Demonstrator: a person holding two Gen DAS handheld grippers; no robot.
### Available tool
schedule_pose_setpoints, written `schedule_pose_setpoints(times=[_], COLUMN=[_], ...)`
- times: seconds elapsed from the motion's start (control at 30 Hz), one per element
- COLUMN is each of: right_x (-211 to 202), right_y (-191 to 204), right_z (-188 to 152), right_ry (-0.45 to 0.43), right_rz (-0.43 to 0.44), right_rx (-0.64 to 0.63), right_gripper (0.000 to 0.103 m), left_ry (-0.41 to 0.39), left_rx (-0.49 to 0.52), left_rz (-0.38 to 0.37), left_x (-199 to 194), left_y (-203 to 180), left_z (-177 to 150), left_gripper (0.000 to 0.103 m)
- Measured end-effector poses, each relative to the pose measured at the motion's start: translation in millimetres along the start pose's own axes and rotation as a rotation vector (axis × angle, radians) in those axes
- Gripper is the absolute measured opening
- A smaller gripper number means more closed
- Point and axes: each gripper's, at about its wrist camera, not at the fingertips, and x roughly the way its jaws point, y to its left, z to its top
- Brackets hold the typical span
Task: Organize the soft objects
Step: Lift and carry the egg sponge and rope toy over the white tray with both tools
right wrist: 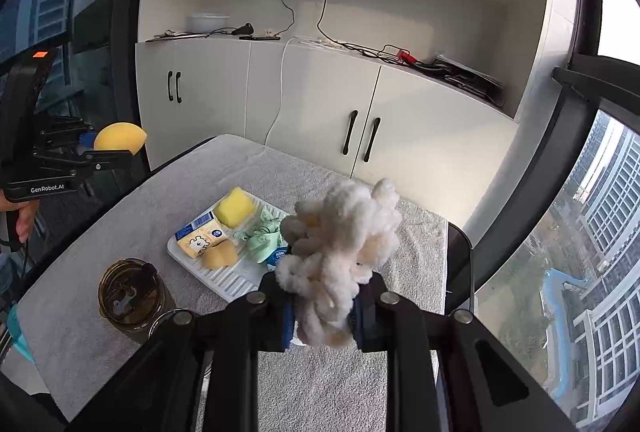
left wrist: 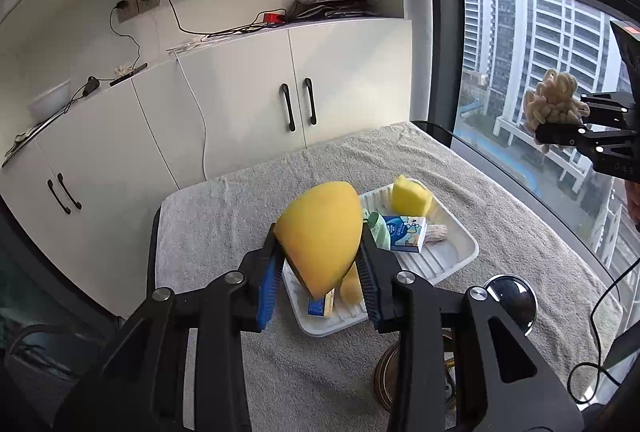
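A grey towel-covered table (right wrist: 132, 200) fills the middle of the room, its far edge running just short of the white cabinets with black handles (right wrist: 320, 104), its right edge near the big window (left wrist: 532, 44). Most of the towel is bare on the near side and along both flanks of the white ribbed plastic tray (right wrist: 224, 278), which sits well in from every edge. Near the front left corner stands a brown glass jar with a dark lid (right wrist: 130, 298), just beside the tray but apart from it.

In the tray: a pale yellow carton with a blue end and a cartoon print (right wrist: 200, 234), a bright yellow sponge block (right wrist: 234, 208) at the far end, a crumpled mint-green cloth (right wrist: 262, 236), and a small rounded orange-yellow sponge (right wrist: 219, 254) touching the carton.

Both tools hang above the table. The left gripper (left wrist: 320, 264) pinches a large half-round yellow sponge (left wrist: 320, 232) over the tray's near end. The right gripper (right wrist: 322, 312) squeezes a cream knotted chenille bundle (right wrist: 340, 248), held high over the tray's right side.
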Motion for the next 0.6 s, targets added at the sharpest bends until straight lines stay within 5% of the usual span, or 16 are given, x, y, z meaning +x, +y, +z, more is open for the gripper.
schedule_pose_setpoints(times=[0.3, 0.6], right_x=[69, 140], right_y=[-11, -4], right_z=[24, 0], right_ry=[0.078, 0.197], right_rz=[0.041, 0.145], right_rx=[-0.067, -0.105], right_gripper=[0.023, 0.023], left_ry=[0.099, 0.192], left_rx=[-0.017, 0.002], left_rz=[-0.060, -0.091], left_x=[82, 152], left_y=[15, 9], left_z=[14, 2], left_gripper=[0.033, 0.033])
